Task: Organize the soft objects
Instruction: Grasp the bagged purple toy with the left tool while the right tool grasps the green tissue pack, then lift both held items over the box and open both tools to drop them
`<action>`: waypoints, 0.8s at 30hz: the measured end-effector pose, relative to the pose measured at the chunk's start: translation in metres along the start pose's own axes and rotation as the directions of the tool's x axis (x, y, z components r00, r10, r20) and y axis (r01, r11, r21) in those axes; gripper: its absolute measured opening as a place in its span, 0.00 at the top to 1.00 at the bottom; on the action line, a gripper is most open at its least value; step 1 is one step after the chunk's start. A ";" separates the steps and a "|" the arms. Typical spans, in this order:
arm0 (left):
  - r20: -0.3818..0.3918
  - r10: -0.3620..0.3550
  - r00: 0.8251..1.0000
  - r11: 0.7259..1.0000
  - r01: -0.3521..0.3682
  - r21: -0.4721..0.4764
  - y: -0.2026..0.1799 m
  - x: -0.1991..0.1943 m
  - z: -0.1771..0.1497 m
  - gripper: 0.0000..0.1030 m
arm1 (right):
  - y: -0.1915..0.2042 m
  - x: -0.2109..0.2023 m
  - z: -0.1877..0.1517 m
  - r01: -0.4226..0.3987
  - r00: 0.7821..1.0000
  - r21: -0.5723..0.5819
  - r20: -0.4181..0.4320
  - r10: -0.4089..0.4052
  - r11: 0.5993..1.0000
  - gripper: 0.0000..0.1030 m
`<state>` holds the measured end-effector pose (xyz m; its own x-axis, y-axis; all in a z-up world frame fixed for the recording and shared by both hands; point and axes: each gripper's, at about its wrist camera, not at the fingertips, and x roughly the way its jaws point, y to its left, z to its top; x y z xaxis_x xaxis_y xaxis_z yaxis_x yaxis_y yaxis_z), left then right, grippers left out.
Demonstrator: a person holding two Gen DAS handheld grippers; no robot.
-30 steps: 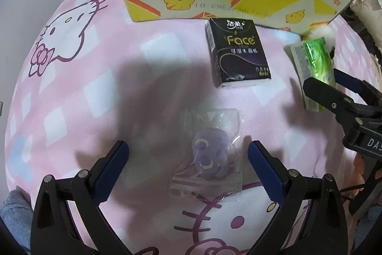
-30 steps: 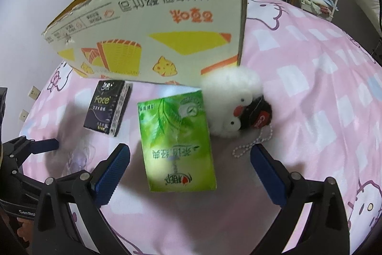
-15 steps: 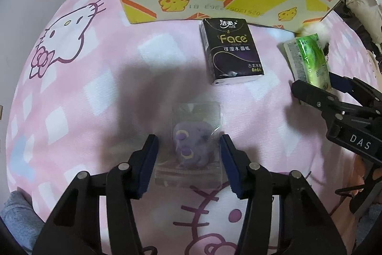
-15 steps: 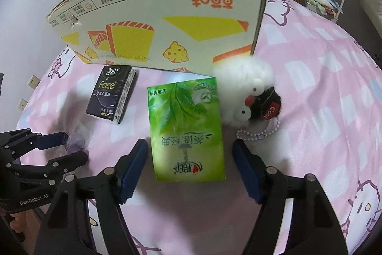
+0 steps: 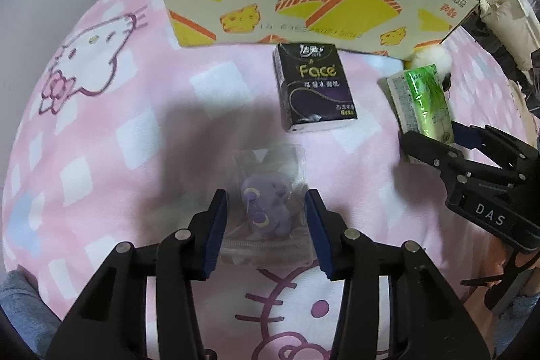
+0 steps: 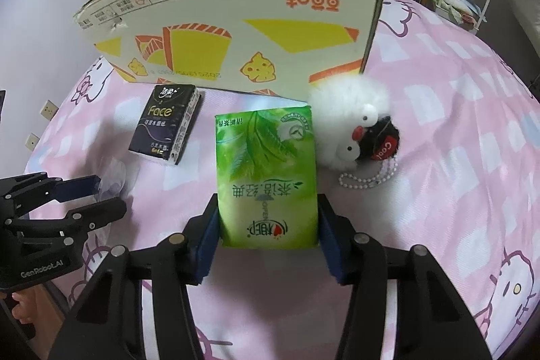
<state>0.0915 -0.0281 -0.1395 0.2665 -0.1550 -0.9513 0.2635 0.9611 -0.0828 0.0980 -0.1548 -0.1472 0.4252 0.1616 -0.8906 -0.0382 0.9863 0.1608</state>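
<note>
Both grippers point steeply down at the pink cat-print bed cover [image 5: 101, 130]. The left gripper [image 5: 266, 215] is closing its jaws on the clear bag with a purple toy [image 5: 268, 201], whose sides touch the blue pads. The right gripper [image 6: 268, 225] is closing on the green tissue pack [image 6: 266, 171], pads against its edges. The cardboard box [image 6: 236, 12] stands behind this pack, with the black tissue pack [image 6: 167, 129] left of the pack and the white plush [image 6: 351, 120] right of it, touching.

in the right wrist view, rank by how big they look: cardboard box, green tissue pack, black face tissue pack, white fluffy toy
1. cardboard box
2. green tissue pack, though nearest the camera
3. white fluffy toy
4. black Face tissue pack, close to the toy in size
</note>
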 end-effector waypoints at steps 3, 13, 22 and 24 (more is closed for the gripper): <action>0.043 0.009 0.999 1.000 -0.009 -0.006 0.001 -0.009 0.001 0.56 | -0.001 -0.010 -0.001 -0.001 1.000 -0.004 0.028 0.001 1.000 0.45; 0.352 0.058 0.934 0.998 -0.057 -0.015 0.003 -0.079 -0.005 0.56 | -0.004 -0.055 -0.003 0.006 0.985 -0.002 0.172 -0.006 1.000 0.46; 0.595 0.101 0.797 0.995 -0.089 -0.049 0.000 -0.138 -0.012 0.56 | -0.005 -0.112 -0.004 0.029 0.906 0.001 0.422 -0.027 1.000 0.46; 0.640 0.117 0.760 0.993 -0.105 -0.058 -0.003 -0.148 -0.013 0.56 | -0.006 -0.122 -0.003 0.030 0.885 0.011 0.464 -0.031 1.000 0.46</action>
<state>0.0394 -0.0047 -0.0025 0.8265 -0.1511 -0.5423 0.1799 0.9837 0.0000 0.0439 -0.1804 -0.0410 0.7971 0.0964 -0.5961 -0.0158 0.9902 0.1390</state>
